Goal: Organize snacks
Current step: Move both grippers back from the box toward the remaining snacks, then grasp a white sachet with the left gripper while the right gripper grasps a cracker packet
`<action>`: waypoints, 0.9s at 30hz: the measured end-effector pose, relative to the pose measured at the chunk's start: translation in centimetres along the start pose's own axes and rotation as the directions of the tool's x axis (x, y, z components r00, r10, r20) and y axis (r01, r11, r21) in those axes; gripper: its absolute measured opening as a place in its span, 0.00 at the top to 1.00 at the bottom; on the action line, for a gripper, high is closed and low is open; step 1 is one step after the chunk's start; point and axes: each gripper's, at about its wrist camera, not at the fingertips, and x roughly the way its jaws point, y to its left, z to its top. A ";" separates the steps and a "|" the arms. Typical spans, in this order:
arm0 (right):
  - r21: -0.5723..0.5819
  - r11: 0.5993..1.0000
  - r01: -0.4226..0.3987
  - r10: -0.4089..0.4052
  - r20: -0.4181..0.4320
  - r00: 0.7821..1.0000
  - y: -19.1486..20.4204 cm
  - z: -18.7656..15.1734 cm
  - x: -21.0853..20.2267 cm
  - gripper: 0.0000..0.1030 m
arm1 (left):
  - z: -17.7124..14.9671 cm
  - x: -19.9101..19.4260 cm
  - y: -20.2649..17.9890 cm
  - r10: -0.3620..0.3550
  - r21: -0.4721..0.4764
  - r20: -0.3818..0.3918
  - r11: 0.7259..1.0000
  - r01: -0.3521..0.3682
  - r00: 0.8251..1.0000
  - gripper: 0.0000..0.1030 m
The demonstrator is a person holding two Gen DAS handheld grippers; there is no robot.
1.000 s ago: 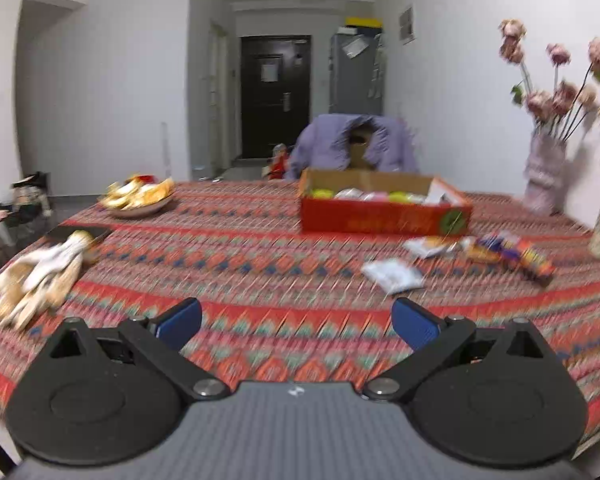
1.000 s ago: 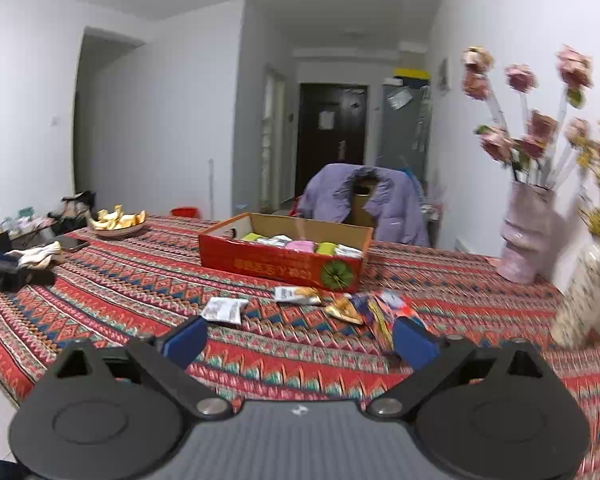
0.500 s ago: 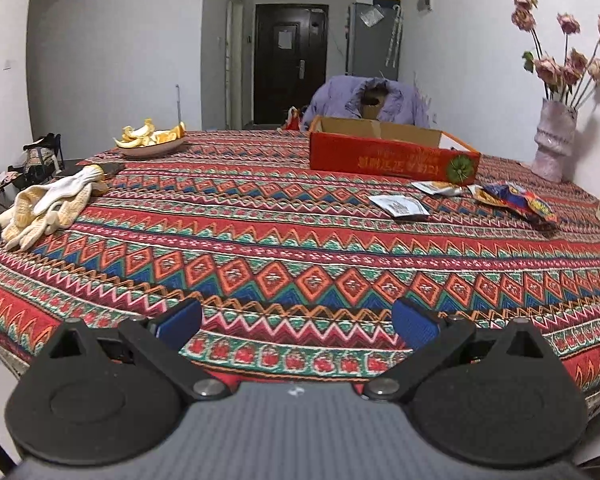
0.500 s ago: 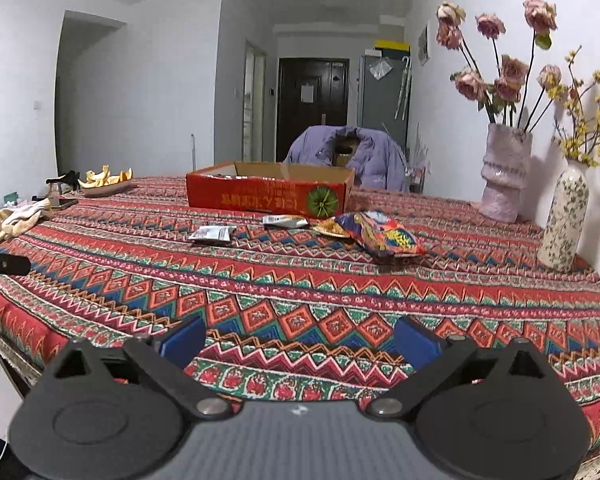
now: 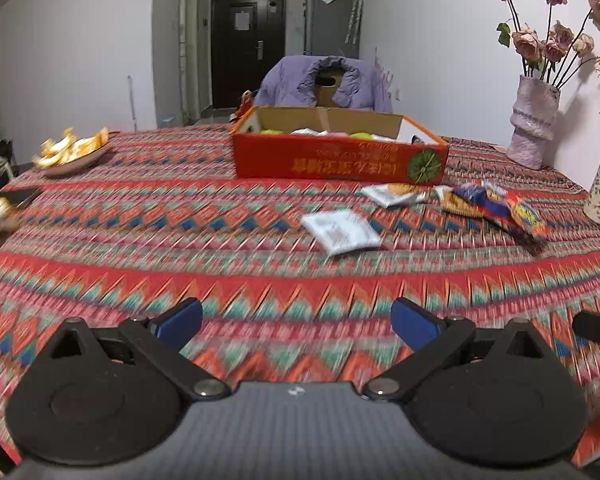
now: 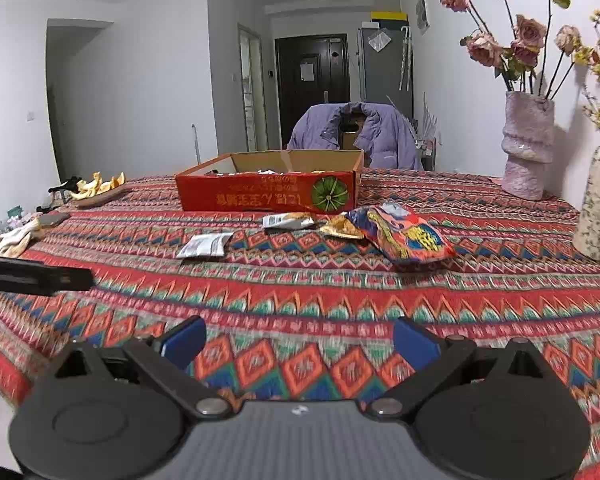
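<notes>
**Both grippers empty, short of the loose packets**

Nearest the lens, the left gripper (image 5: 296,314) is spread wide with nothing between its blue pads (image 5: 179,317), poised above the red, zigzag-patterned woven tablecloth (image 5: 140,240). The right gripper (image 6: 298,336) is the same: released, empty, blue-tipped fingers (image 6: 414,338) well apart over bare cloth. Judging from this, the step in hand is the approach; no packet is picked up yet.

Next out lies the small flat white foil sachet (image 5: 342,231), alone on the cloth, the closest snack to the left gripper. It lies flat, close to square, so its long axis is hard to call; from the right wrist view (image 6: 206,245) it reads slightly wider than deep, running roughly across the table. Picking it up probably calls for coming down low and pinching a thin edge, since it offers little height.

Beyond it, a second white sachet with an orange picture (image 5: 394,193) lies just in front of the box, and beside that a small golden-orange wrapper (image 6: 340,228). Touching that wrapper is the large glossy blue, red and yellow snack bag (image 6: 404,236), puffy, its long axis slanting from near the box toward the table's right near edge.

Farther still stands the shallow open red cardboard box with a green fruit emblem (image 5: 340,156), long side facing the cameras, already holding several packets. It looks like the destination.
</notes>
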 end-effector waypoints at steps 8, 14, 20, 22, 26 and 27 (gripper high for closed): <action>0.028 0.999 -0.028 0.029 -0.034 0.999 -1.9 5.1 7.2 0.06 | 5.0 9.4 -2.6 -0.061 -0.007 -0.072 0.998 0.060 0.996 0.15; 0.015 0.995 -0.094 0.095 -0.083 0.992 -2.2 9.5 14.8 0.08 | 5.9 15.5 -2.6 -0.050 -0.072 -0.151 0.997 0.039 0.987 0.31; -0.048 0.992 -0.115 0.108 -0.135 0.985 -0.6 11.8 22.2 0.09 | 5.9 16.5 -1.9 -0.051 -0.024 -0.109 0.998 0.049 0.993 0.40; -0.076 0.990 -0.114 0.101 -0.160 0.982 0.3 11.9 24.4 0.09 | 6.1 16.5 -1.1 -0.059 -0.039 -0.103 0.998 0.055 0.993 0.51; -0.110 0.990 -0.085 0.061 -0.207 0.976 1.4 12.0 27.8 0.17 | 6.7 16.8 0.4 -0.107 -0.064 -0.109 0.993 0.100 0.988 0.66; -0.112 0.990 -0.084 0.059 -0.214 0.975 1.5 11.7 28.3 0.17 | 6.8 16.8 0.6 -0.111 -0.062 -0.108 0.993 0.105 0.988 0.69</action>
